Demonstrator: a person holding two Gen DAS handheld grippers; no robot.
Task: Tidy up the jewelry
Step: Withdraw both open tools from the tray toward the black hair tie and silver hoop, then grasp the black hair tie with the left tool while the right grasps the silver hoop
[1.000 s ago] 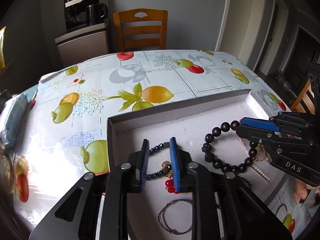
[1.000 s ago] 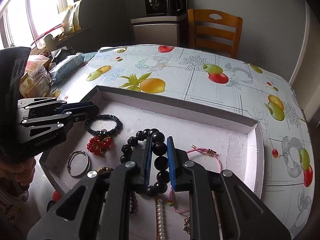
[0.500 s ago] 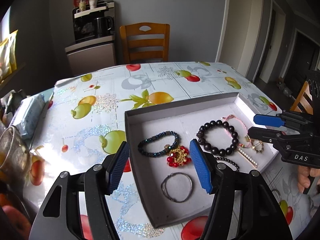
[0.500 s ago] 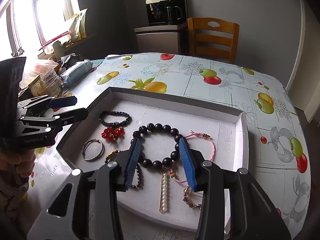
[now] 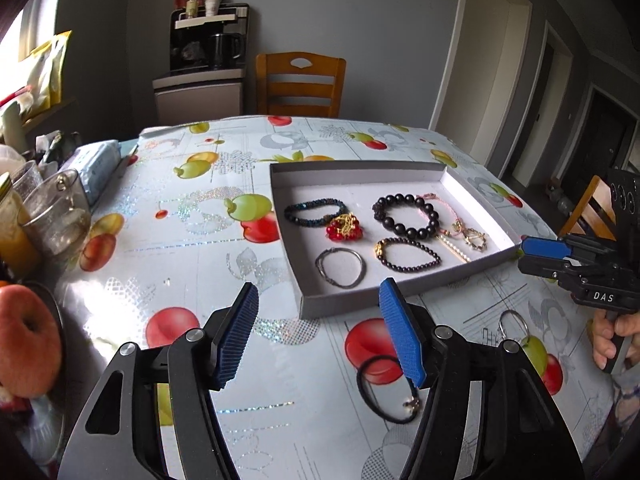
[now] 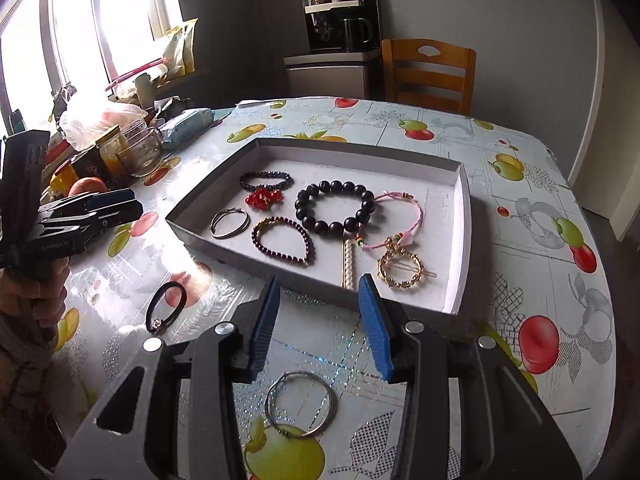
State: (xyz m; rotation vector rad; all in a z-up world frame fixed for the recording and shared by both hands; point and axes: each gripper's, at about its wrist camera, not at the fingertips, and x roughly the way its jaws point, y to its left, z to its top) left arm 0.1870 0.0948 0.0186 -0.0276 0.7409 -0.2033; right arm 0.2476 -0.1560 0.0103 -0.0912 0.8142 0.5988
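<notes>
Both grippers empty, held above the table short of the shallow grey cardboard tray (image 5: 404, 168).

Left wrist view: left gripper (image 5: 316, 322) with blue pads spread, nothing between; black elastic hair tie (image 5: 384, 388) on the fruit-print tablecloth (image 5: 192, 248) just beside its right finger. Tray holds the large black bead bracelet (image 5: 406, 216) and red bead cluster (image 5: 344, 229).
Right wrist view: right gripper (image 6: 319, 310) released, empty; thin silver wire bangle (image 6: 301, 404) lies on the cloth below it, outside the tray (image 6: 460, 248).

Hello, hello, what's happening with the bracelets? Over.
Both grippers, left and right, open, empty. Most bracelets in tray. Black hair tie and silver bangle outside on table. Path clear.
</notes>
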